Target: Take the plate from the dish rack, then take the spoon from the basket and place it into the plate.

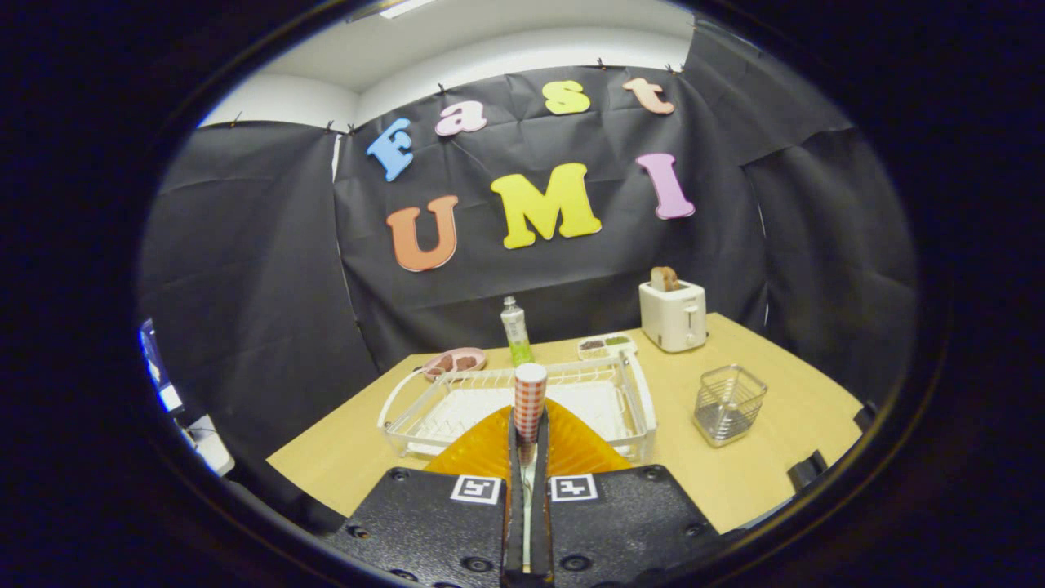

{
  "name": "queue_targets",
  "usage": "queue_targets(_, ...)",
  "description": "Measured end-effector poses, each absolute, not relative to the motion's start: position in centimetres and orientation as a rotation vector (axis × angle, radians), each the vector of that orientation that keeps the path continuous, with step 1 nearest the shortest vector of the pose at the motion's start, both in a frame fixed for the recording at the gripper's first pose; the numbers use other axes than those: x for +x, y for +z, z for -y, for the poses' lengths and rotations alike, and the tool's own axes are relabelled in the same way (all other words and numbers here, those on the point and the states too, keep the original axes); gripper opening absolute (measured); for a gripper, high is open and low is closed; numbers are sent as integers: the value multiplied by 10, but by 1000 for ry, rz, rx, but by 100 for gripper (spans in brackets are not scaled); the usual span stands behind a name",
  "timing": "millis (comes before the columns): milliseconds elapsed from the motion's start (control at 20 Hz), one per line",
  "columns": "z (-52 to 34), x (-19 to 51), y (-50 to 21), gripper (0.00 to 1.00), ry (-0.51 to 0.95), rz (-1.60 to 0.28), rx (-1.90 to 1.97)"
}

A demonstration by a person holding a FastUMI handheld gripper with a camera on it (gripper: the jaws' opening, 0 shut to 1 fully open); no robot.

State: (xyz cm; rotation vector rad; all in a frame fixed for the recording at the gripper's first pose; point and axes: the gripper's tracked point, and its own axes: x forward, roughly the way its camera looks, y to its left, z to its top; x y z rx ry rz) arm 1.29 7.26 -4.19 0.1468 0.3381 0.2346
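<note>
Jaws [528,425] pressed together on a spoon [530,400], gripped by its metal stem with the checked handle end standing upright above the fingertips. Held over the plate [571,445], an orange ribbed one lying just under the fingers, between them and the rack [645,400]. Plate already out of the rack, apparently resting on the desk [767,465] in front of it (contact with the rack's near wall not clear). Basket [728,403] right of the rack, holding nothing visible. Toaster [673,314] and bottle [516,331] behind the rack, well apart from the work. Step in hand: last one, spoon into plate. Next: lower toward the plate's middle, tilt the spoon flat, part the jaws gently to avoid a bounce out.
</note>
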Motion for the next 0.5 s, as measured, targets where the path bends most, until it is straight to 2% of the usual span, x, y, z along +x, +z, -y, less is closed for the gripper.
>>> queue_targets(300,-102,22,-92,9,237,-435,218)
queue_targets(500,-106,27,-107,9,223,-431,232)
